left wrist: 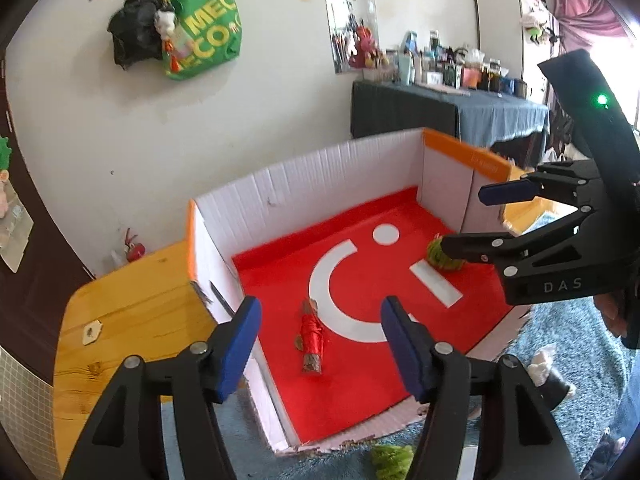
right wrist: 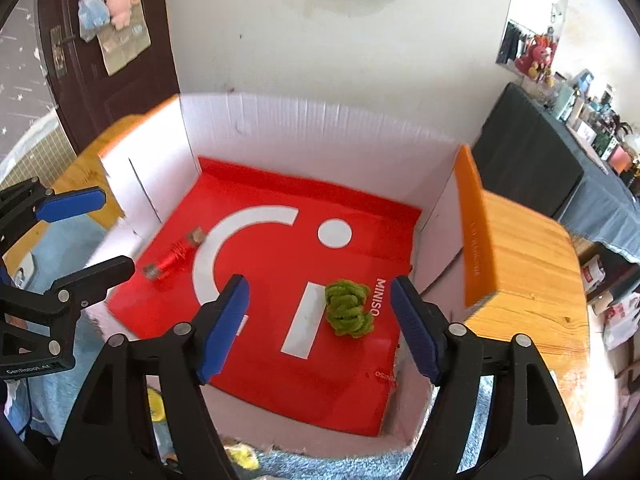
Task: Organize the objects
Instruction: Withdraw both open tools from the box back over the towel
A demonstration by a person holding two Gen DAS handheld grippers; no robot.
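— Where are the things sitting?

— I see the red-wrapped roll (left wrist: 311, 338) lying flat on the red liner (left wrist: 360, 380) inside the white cardboard box (left wrist: 304, 176), beside the white arc print. The green fuzzy bundle (right wrist: 348, 307) lies on the same liner, well apart from the roll, next to the white bar print.

— And your jaws?

— My left gripper (left wrist: 320, 344) hangs above the roll with its jaws apart, nothing between the pads. My right gripper (right wrist: 320, 328) hangs above the green bundle, jaws apart too, gripping nothing. The box stands on a wooden worktop (right wrist: 532, 264).
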